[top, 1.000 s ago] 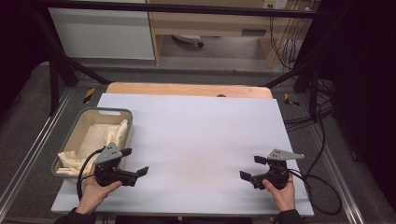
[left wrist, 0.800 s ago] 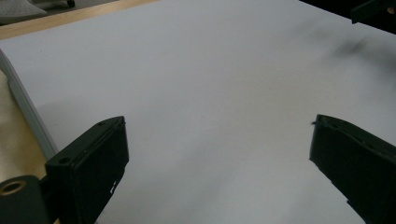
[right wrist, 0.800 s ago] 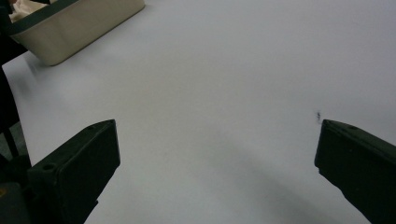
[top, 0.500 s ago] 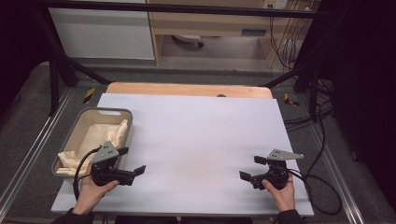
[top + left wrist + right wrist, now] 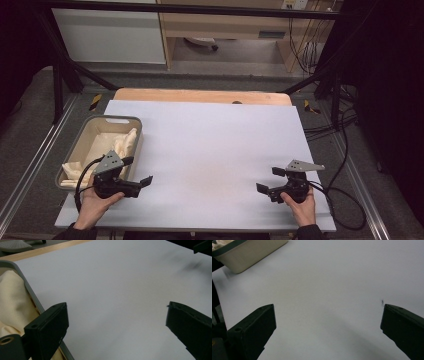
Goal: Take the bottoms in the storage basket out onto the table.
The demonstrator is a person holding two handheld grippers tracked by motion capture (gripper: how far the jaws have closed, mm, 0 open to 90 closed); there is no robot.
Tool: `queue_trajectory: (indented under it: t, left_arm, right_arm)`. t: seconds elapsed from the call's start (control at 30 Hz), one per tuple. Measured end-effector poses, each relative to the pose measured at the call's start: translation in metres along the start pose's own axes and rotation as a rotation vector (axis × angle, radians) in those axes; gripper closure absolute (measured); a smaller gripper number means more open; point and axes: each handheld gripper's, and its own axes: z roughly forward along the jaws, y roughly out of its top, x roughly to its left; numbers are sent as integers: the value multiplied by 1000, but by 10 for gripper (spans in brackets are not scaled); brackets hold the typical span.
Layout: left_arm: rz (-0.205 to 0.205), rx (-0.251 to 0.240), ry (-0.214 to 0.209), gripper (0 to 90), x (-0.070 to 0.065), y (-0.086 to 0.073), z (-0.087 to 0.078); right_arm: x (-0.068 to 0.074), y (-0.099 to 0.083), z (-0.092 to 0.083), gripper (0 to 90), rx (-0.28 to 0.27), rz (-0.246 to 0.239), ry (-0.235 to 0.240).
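Table sheet [image 5: 210, 150] lay before me. Bin [image 5: 90, 131] sat at its 9 o'clock edge, the cloth [image 5: 112, 146] inside it. My left gripper [image 5: 137, 172] hung at 7 o'clock, just beside the bin's near corner. My right gripper [image 5: 267, 180] was at 5 o'clock, well apart. Board strip [image 5: 200, 95] ran at 12 o'clock, behind the sheet.

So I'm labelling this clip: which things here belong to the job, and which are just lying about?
Job:
- cloth in the bin
- left gripper, open, beside the bin
- right gripper, open, over the white sheet

Lying about:
- cables on the floor
- wooden board under the sheet
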Motion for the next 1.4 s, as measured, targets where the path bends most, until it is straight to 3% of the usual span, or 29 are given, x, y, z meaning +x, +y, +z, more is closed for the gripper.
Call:
queue_trajectory:
  t: [1.4]
  left_arm:
    - [-45,14,86,34,27,-2,-27]
  right_arm:
    - [0,0,2,5,12,-3,-11]
